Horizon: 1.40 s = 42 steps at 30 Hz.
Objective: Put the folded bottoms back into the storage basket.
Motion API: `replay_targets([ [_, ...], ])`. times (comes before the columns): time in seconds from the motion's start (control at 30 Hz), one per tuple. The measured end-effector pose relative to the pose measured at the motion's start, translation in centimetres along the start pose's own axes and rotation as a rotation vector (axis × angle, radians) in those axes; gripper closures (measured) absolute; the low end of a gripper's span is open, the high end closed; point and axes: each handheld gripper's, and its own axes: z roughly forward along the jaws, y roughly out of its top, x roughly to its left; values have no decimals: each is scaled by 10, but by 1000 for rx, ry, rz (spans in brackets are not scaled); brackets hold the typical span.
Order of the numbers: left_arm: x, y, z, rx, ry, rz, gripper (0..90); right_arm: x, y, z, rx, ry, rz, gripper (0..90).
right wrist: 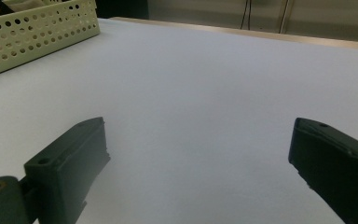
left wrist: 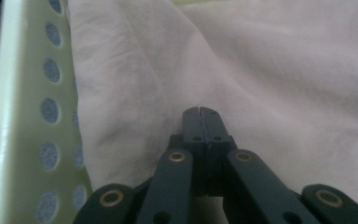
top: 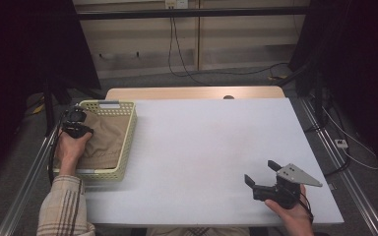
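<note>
A tan cloth (top: 107,133) lies crumpled inside a pale green perforated basket (top: 129,140) at the table's left edge. My left gripper (top: 80,130) reaches down into the basket from its left side. In the left gripper view its jaws are closed together at the cloth (left wrist: 261,70), with folds converging on the left gripper (left wrist: 200,112) and the basket wall (left wrist: 23,116) close on the left. My right gripper (top: 261,172) rests low over the white table (top: 206,132) near the front right. The right gripper (right wrist: 198,137) is open, with bare table between its jaws.
A corner of the basket (right wrist: 37,32) sits far off to the left in the right gripper view. A wooden strip (top: 192,93) runs along the table's back edge. Metal rails (top: 334,157) flank the table, and cables (top: 177,49) trail on the floor behind.
</note>
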Motion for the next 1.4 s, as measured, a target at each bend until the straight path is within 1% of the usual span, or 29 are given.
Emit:
replay_targets([
  [0.13,-1,-1,8,32,-3,17,900,-1,0,0,0,-2,2,42],
  [0.23,-1,0,9,43,-1,30,900,-1,0,-1,0,-2,-2,43],
  [0.27,-1,0,10,44,-8,24,900,0,0,-1,-3,-2,-1,43],
  [0.3,0,0,9,50,-15,28,900,0,0,-1,-3,-3,-1,43],
  [0.33,-2,-1,11,35,-24,-2,900,0,0,-1,-3,-3,-2,43],
  [0.37,-1,0,10,41,-36,8,900,0,0,-1,-3,-3,-1,43],
  [0.4,-1,-1,11,31,-52,-8,900,0,0,-1,-3,-2,-2,43],
  [0.43,1,-1,11,33,-100,-11,900,-1,0,-1,0,-1,-4,43],
  [0.47,1,-1,11,23,-122,-25,900,-1,0,-1,0,-1,-5,42],
  [0.5,1,-2,11,21,-120,-21,900,0,0,0,-1,-1,-3,43],
  [0.53,0,-1,11,28,-116,-5,900,0,0,0,1,-2,-5,43],
  [0.57,-2,-1,11,24,-106,-3,900,0,0,0,1,-2,-4,43],
  [0.6,-4,-1,11,26,-96,11,900,0,0,0,2,-2,-3,43],
  [0.63,-5,-1,11,23,-86,13,900,0,0,1,3,0,-1,43],
  [0.67,-5,0,10,32,-87,16,900,0,0,1,4,0,-3,43],
  [0.7,-5,-1,10,28,-87,8,900,0,0,1,4,0,-5,43],
  [0.73,-5,0,9,40,-88,12,900,-1,0,1,4,0,-4,43],
  [0.77,-5,1,10,34,-88,-6,900,-1,0,1,4,-2,-3,42],
  [0.8,-5,1,9,36,-87,-6,900,-1,0,1,3,-5,-2,41],
  [0.83,-4,1,8,40,-83,-5,884,-2,0,1,3,-6,3,42],
  [0.87,-4,1,7,25,-85,-6,862,-2,0,1,4,-7,3,41],
  [0.93,-5,2,3,14,-79,11,784,-3,0,1,3,-8,5,41],
  [1.0,-7,3,-1,5,-95,42,741,-3,0,1,4,-7,7,42],
  [1.07,-11,4,-5,-13,-114,56,710,-3,0,2,2,-7,3,41],
  [1.13,-15,6,-9,-32,-109,82,636,-2,0,2,1,-7,6,41],
  [1.2,-18,6,-13,-59,-113,101,566,-2,0,2,1,-8,5,41],
  [1.27,-19,7,-18,-98,-104,109,491,-2,1,2,3,-6,10,41],
  [1.33,-20,8,-23,-142,-105,93,425,-2,1,3,5,-5,6,41],
  [1.4,-18,8,-29,-184,-115,93,367,-2,1,3,3,-4,5,41],
])
